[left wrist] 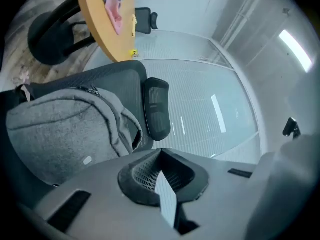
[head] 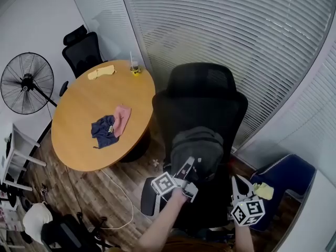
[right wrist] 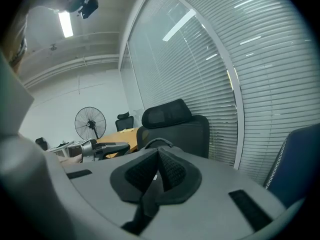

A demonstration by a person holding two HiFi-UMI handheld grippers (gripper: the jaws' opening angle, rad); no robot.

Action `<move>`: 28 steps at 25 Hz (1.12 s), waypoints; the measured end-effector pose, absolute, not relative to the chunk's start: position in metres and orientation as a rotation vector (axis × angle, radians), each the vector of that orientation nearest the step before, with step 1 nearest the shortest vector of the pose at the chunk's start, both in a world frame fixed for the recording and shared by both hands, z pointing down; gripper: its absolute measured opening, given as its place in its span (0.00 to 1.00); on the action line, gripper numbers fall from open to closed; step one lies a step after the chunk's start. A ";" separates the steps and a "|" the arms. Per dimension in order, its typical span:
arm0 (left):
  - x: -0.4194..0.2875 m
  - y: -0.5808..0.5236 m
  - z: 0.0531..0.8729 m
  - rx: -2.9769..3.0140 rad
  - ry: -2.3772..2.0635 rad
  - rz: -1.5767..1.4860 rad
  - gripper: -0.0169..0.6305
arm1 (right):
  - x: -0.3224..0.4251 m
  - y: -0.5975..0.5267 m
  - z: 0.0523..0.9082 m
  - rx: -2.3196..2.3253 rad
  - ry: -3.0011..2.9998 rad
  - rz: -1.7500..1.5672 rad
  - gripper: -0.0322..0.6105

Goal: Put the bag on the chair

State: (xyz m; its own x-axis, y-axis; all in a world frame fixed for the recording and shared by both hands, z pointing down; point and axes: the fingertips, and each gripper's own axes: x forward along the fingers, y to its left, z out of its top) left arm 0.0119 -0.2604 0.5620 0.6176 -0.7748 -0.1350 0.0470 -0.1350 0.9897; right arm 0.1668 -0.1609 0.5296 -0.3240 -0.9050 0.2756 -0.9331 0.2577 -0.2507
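Left gripper (head: 190,164) overlapping bag (head: 202,140), chair (head: 202,96) seat hidden

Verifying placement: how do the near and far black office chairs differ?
The near black mesh office chair holds a grey fabric backpack; the far black office chair shows none. The near one stands beside the round wooden table, the far one beyond it. Both have headrests.

Bag (head: 198,150) sits on chair (head: 202,96) seat, against backrest, just ahead of L gripper (head: 190,167)'s fingers. R gripper (head: 239,185) is right of bag, by seat edge. Table (head: 84,135) is well left of the fingers, w/ cloths (head: 107,126) on it. 2nd chair (head: 81,49) & fan (head: 26,83) stand beyond table.
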 end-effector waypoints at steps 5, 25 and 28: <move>0.000 -0.232 0.563 1.641 -0.685 -0.687 0.06 | 0.158 -0.151 0.516 1.775 -2.444 0.510 0.07; -0.010 -0.134 0.467 2.372 -0.781 -0.305 0.06 | 0.119 -0.080 0.456 1.828 -2.479 0.353 0.07; -0.010 -0.117 0.452 2.462 -0.762 -0.289 0.06 | 0.116 -0.067 0.455 1.836 -2.478 0.346 0.07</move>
State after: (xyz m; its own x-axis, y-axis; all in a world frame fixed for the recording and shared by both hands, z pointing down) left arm -0.0095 -0.1175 0.4523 0.8170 -0.5750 -0.0428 -0.4588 -0.6933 0.5557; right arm 0.1160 -0.0666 0.4551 -0.2995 -0.9402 0.1621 -0.9487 0.2754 -0.1555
